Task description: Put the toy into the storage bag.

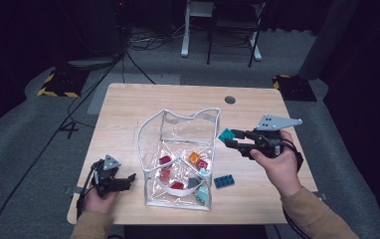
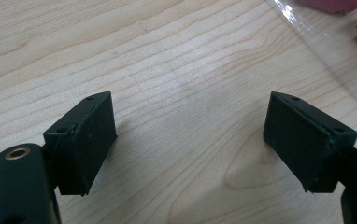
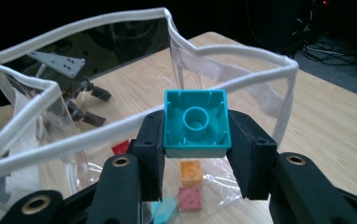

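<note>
Right gripper view has the teal block [image 3: 196,123] squarely in frame, clamped between the two black pads with its hollow underside and round socket facing the camera; it hangs in the air just in front of the white-trimmed rim of the clear plastic bag [image 3: 242,77]. Seen from the high view, that same teal block [image 1: 226,134] sits at the tip of the right gripper [image 1: 230,137], raised off the table beside the bag's right wall [image 1: 215,130]. Inside the bag lie several small blocks, among them an orange one [image 1: 194,158], a dark red one [image 1: 164,160] and a pale teal one [image 1: 202,194]. A dark blue block [image 1: 224,181] lies on the wooden table [image 1: 128,107] just outside the bag's lower right corner. The left gripper [image 1: 122,182] rests near the bag's left side, low over the tabletop, and in the left gripper view its jaws stand wide apart with nothing but bare wood between them.
</note>
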`<action>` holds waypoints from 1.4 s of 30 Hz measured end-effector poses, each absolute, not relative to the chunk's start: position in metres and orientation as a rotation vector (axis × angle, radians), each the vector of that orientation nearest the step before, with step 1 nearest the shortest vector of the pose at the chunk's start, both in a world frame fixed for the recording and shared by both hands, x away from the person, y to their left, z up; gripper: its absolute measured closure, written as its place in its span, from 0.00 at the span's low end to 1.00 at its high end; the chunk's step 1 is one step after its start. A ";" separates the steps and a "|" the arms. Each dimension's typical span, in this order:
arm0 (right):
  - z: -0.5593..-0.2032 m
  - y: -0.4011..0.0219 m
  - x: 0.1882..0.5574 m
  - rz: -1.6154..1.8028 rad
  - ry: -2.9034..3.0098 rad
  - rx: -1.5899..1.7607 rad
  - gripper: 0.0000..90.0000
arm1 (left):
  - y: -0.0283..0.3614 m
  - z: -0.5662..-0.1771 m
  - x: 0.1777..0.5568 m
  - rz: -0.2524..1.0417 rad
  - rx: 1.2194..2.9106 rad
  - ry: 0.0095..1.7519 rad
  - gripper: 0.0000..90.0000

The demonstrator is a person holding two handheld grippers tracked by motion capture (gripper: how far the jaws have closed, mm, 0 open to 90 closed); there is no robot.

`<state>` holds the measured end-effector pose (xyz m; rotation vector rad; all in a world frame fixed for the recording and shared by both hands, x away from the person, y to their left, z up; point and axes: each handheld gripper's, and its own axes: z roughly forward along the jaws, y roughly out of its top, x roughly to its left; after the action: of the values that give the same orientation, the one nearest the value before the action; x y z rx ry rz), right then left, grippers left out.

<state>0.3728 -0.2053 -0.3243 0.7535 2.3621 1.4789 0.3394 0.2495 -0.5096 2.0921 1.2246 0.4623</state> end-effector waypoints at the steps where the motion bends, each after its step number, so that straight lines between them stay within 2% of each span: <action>1: -0.323 -0.204 0.373 1.484 2.360 0.748 0.66 | 0.250 -0.510 0.339 0.463 2.092 1.224 0.19; 26: -0.296 -0.141 0.381 1.546 2.424 0.619 0.66 | 0.250 -0.510 0.340 0.463 2.093 1.224 0.19; 42: -0.300 -0.105 0.391 1.530 2.499 0.585 0.66 | 0.250 -0.510 0.340 0.463 2.092 1.224 0.19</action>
<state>0.3914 -0.1054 -0.3002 0.5848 2.4986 1.5297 0.3395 0.2496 -0.5096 2.0924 1.2237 0.4628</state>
